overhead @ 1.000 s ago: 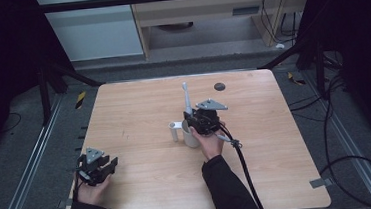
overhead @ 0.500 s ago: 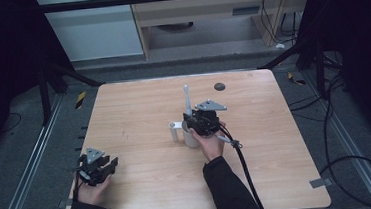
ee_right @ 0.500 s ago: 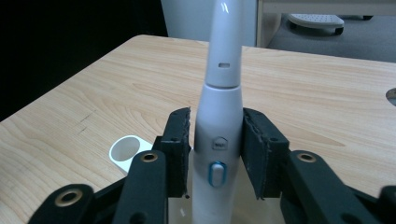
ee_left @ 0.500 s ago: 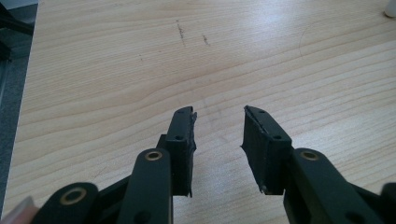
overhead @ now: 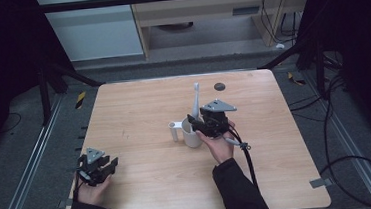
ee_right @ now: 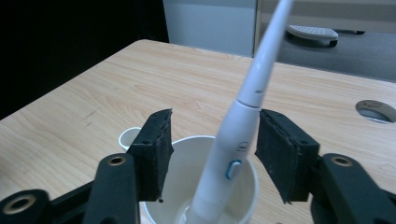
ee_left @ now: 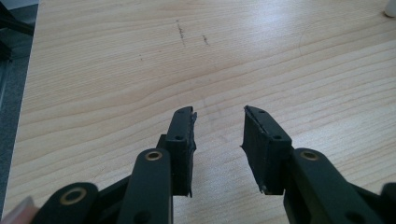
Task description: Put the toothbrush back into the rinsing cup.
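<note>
A white electric toothbrush (ee_right: 238,135) stands tilted in a white cup (ee_right: 180,184) near the middle of the table; from above, the toothbrush (overhead: 196,101) rises out of the cup (overhead: 192,136). My right gripper (ee_right: 215,135) is open, with a jaw on each side of the handle just above the cup's rim and gaps on both sides. In the high view the right gripper (overhead: 196,123) sits right against the cup. My left gripper (ee_left: 218,122) is open over bare wood, and the high view places this left gripper (overhead: 109,165) near the table's front left corner.
A small white cylinder (overhead: 173,130) stands just left of the cup, also seen as a small cylinder (ee_right: 129,136) beside the rim. A dark round hole (overhead: 218,86) marks the wooden table (overhead: 139,113) behind the cup. A cable (overhead: 245,152) trails from the right gripper.
</note>
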`<act>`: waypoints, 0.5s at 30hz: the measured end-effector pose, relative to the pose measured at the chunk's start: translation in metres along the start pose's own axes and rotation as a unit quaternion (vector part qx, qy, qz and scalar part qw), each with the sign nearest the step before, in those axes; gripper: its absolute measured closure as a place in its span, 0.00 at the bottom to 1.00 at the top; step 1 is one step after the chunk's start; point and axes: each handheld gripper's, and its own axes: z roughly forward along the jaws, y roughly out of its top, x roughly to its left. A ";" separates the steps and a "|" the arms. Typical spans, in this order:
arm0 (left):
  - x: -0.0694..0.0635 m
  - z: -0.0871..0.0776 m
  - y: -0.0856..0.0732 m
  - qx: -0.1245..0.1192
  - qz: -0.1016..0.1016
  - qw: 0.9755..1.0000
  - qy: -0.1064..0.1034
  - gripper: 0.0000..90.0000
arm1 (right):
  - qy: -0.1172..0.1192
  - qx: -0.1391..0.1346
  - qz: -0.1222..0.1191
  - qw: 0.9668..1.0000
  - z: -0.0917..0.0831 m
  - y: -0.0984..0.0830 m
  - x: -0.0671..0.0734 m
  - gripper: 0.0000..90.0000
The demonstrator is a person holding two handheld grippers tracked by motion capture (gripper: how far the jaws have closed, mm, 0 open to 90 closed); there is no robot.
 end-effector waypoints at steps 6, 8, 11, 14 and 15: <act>0.000 0.000 0.000 0.001 0.001 1.000 0.000 0.70 | 0.002 -0.005 -0.005 1.000 -0.028 -0.003 -0.008 0.39; -0.001 0.000 0.000 0.001 0.001 1.000 0.001 0.70 | 0.010 -0.001 -0.002 1.000 -0.037 -0.006 -0.011 0.35; -0.001 0.000 0.000 0.001 0.001 1.000 0.000 0.70 | 0.015 0.006 0.000 1.000 -0.051 -0.012 -0.017 0.32; -0.002 0.000 0.000 0.000 0.002 1.000 -0.001 0.69 | 0.015 0.010 0.008 1.000 -0.064 -0.017 -0.027 0.28; -0.002 0.000 0.000 0.000 0.002 1.000 -0.001 0.69 | 0.016 0.010 0.008 1.000 -0.068 -0.019 -0.029 0.27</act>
